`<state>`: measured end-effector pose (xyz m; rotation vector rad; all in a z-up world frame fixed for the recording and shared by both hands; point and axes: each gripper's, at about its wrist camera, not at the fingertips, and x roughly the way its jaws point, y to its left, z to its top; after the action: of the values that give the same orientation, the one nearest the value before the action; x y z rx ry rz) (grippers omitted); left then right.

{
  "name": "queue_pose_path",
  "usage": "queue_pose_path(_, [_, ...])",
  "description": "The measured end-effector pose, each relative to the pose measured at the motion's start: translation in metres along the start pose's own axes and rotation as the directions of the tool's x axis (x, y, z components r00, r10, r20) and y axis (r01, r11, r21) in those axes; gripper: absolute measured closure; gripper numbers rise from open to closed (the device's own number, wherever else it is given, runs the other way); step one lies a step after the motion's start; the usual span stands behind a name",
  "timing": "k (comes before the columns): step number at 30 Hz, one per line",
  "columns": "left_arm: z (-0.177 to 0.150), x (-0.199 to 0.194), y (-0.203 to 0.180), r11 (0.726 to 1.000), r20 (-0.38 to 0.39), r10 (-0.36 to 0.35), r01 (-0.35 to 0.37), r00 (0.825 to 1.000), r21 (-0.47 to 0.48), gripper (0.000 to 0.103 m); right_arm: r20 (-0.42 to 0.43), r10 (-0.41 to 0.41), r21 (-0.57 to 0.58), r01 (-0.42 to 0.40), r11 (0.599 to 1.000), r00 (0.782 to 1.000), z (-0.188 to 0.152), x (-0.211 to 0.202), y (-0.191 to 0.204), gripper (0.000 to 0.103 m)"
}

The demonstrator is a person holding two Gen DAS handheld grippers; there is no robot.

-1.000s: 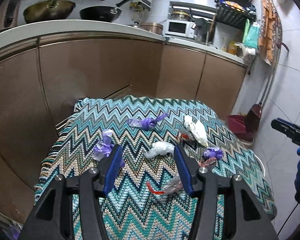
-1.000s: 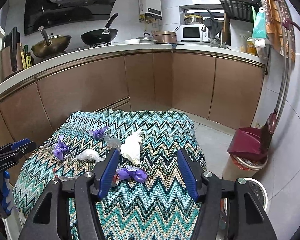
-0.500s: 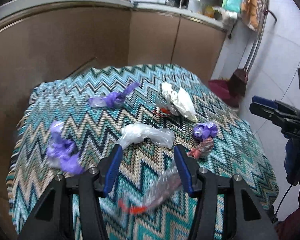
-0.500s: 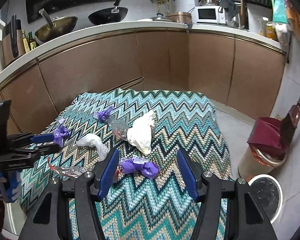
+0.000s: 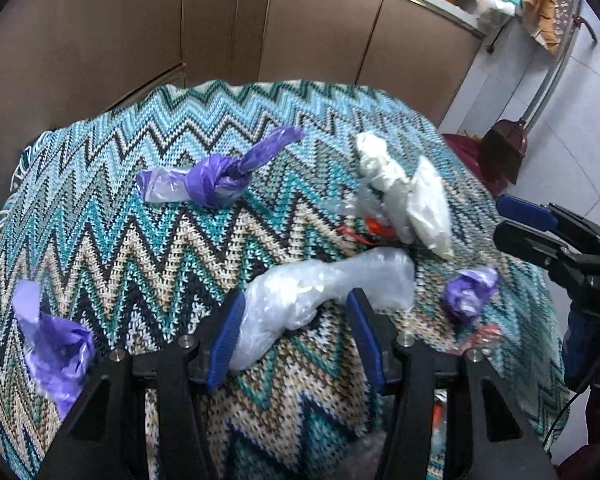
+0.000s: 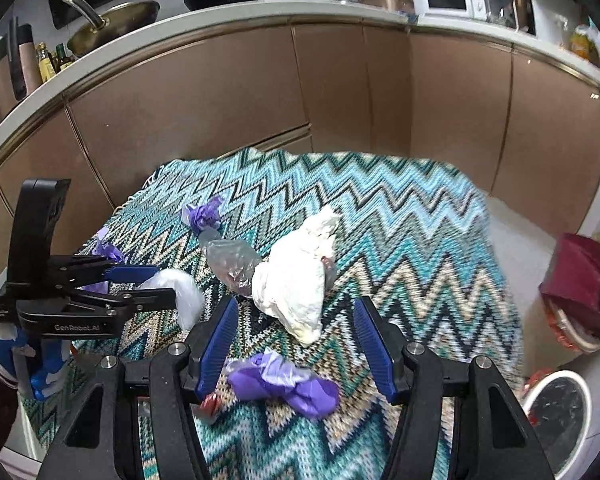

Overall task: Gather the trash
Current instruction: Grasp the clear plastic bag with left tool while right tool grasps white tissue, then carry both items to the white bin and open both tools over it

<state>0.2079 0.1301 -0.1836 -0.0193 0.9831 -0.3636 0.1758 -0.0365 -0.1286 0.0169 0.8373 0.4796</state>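
Trash lies on a table under a zigzag cloth. My left gripper is open, its blue pads on either side of a clear crumpled plastic bag; it also shows in the right wrist view. My right gripper is open over a purple wrapper, just short of a white crumpled bag. Other pieces: a knotted purple bag, a purple scrap at the left edge, a small purple wad, a white bag.
Brown kitchen cabinets curve behind the table. A dark red dustpan and bin and a white-rimmed bin stand on the floor to the right. Pans sit on the counter.
Both grippers have moved down and forward toward the table. The left one now has the clear plastic bag between its open pads. The right one has closed in on the purple wrapper.
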Motion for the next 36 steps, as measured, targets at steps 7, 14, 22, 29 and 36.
queue_pose_path(7, [0.002,0.015,0.003,1.000,-0.032,0.023,-0.023,0.999,0.000,0.068,-0.058,0.035,0.034,-0.033,0.999,0.998,0.007,0.039,-0.010,0.046])
queue_pose_path(14, [0.005,0.017,0.008,0.999,-0.033,0.051,-0.051,0.998,-0.004,0.088,-0.094,0.097,0.066,-0.091,0.994,0.991,0.007,0.056,-0.017,0.086])
queue_pose_path(22, [-0.006,-0.015,0.002,0.997,0.018,0.070,-0.070,0.997,-0.020,0.090,-0.007,0.096,0.065,-0.095,0.993,0.995,0.009,0.022,-0.015,0.094])
queue_pose_path(29, [-0.007,-0.068,-0.002,0.993,0.104,0.111,-0.107,0.988,-0.040,0.090,0.120,0.081,0.096,-0.093,0.991,0.989,0.006,-0.044,-0.030,0.094])
queue_pose_path(36, [0.004,-0.088,-0.067,0.996,0.134,0.057,-0.065,0.989,0.062,0.090,0.181,-0.056,0.198,0.020,0.980,0.982,-0.028,-0.110,-0.082,0.094])
